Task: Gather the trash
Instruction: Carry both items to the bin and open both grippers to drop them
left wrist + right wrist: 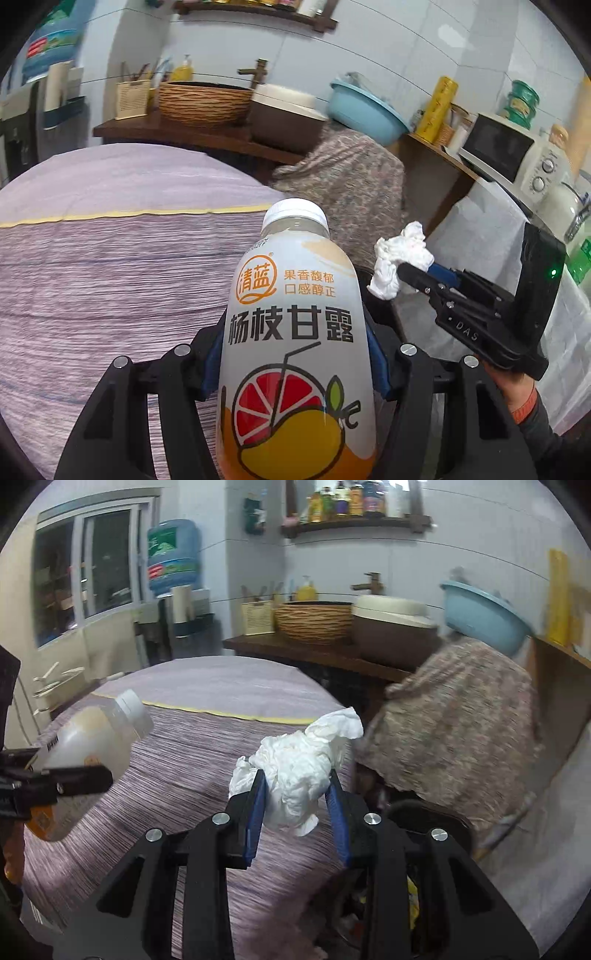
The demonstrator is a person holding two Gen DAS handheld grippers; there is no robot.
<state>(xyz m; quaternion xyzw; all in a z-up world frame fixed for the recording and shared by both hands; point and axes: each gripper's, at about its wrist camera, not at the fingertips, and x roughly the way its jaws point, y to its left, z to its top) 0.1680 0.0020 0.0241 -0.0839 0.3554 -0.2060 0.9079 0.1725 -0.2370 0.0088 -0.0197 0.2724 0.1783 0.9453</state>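
Purple striped cloth [110,277] covers the table on the left. Over its near right edge, the left gripper [295,354] is half open and clamps a juice bottle [295,332], with the white cap pointing far. To the right, the right gripper [295,794] is narrowly open and squeezes a crumpled white tissue [299,768]. Beyond them hangs a flowered cloth [450,723].

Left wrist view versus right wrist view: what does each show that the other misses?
Only the left wrist view shows the bottle's printed fruit label and the microwave. Only the right wrist view shows the window and a bin with litter below the gripper. Both show the left gripper clamping the bottle, the right gripper clamping the crumpled tissue, and the striped tablecloth.
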